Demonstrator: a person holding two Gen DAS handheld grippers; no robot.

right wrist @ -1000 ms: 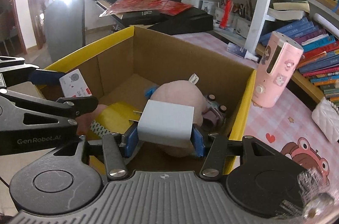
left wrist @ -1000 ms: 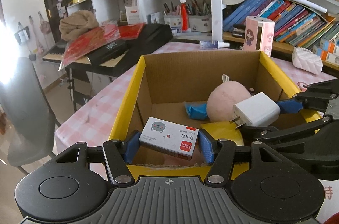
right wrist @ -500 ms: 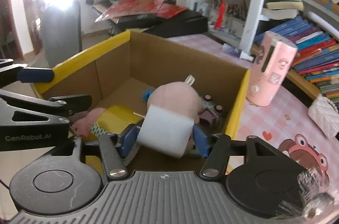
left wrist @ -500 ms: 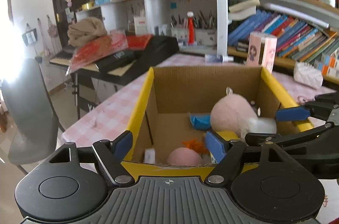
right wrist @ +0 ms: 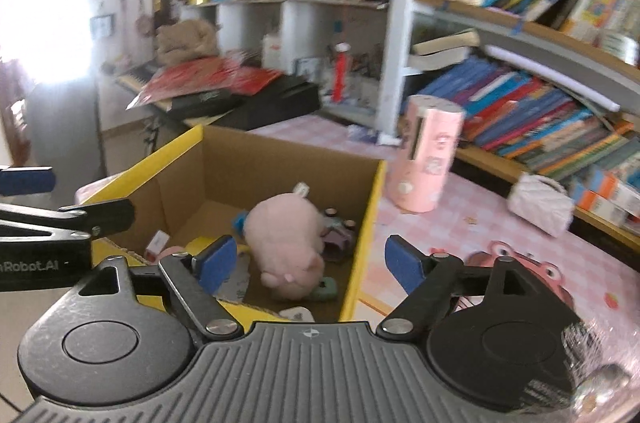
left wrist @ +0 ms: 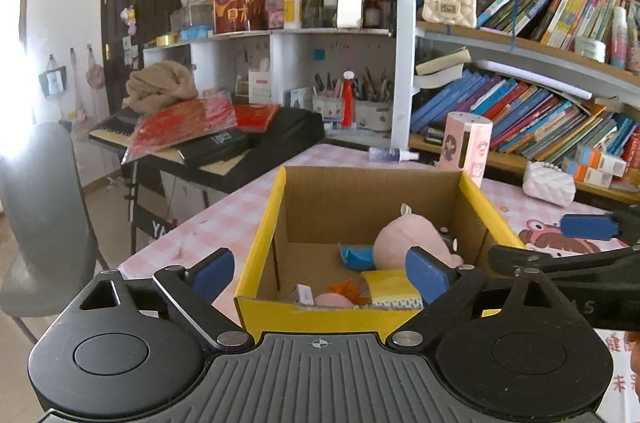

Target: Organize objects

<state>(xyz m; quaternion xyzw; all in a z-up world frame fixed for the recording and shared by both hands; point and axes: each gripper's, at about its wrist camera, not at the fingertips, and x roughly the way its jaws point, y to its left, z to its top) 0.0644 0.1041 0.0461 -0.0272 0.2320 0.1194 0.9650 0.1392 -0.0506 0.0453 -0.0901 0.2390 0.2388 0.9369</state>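
Both loads have dropped: the left gripper (left wrist: 320, 273) and right gripper (right wrist: 310, 263), jaws opening and empty, hang above the cardboard box (left wrist: 260, 247), where the small card pack (left wrist: 305, 293) now lies, so fresh pickups likely follow.

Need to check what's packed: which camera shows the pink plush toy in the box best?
The right wrist view: the pink plush toy shows nearly whole there, though slightly blurred, lying inside the cardboard box. The left wrist view is sharper, but there the toy is partly hidden behind a finger of the left gripper.
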